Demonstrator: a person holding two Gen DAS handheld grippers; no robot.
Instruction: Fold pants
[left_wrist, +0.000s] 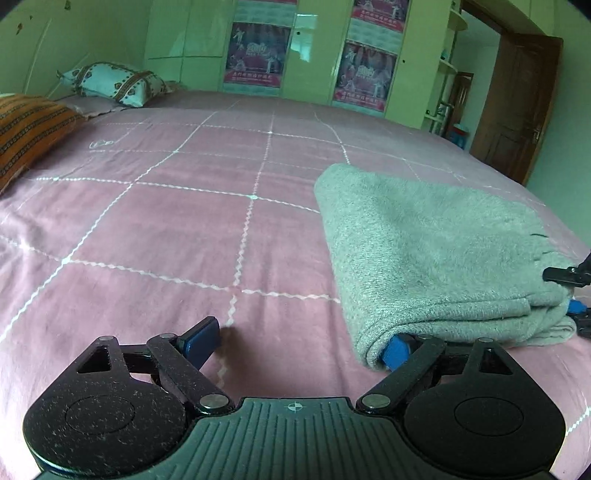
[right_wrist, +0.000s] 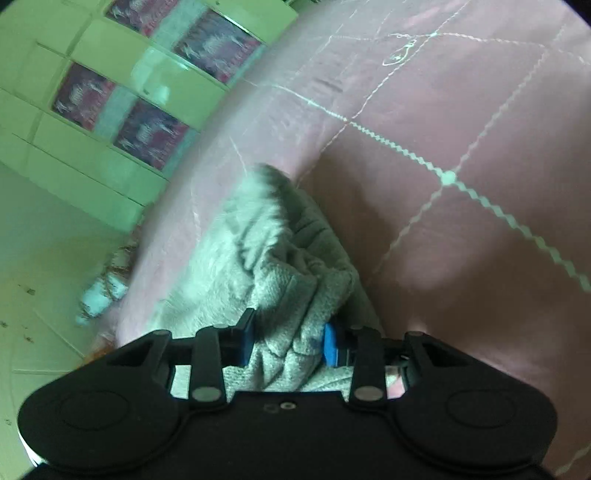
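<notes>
Pants (left_wrist: 424, 258): grey knit cloth, fuzzy, matt, coarse weave showing up close in the right wrist view (right_wrist: 295, 295). Bedspread (left_wrist: 184, 221): pink cloth, matt, soft, crossed by white zigzag stitching. Left gripper (left_wrist: 299, 343): black plastic, speckled and dusty, with dull metal rivets and smooth blue pads (left_wrist: 395, 349); far wardrobe doors (left_wrist: 184, 40) glossy, door (left_wrist: 517, 107) at far right dark wood.

**A:** anyone able to read anything in these? the posters (left_wrist: 256, 55) on the wardrobe (left_wrist: 184, 44) doors look like they've got writing

**B:** nope. there's a line of characters along the bottom of each poster but it's too small and blurry to make out. right wrist view is even blurrier. nothing readable anywhere else.
</notes>
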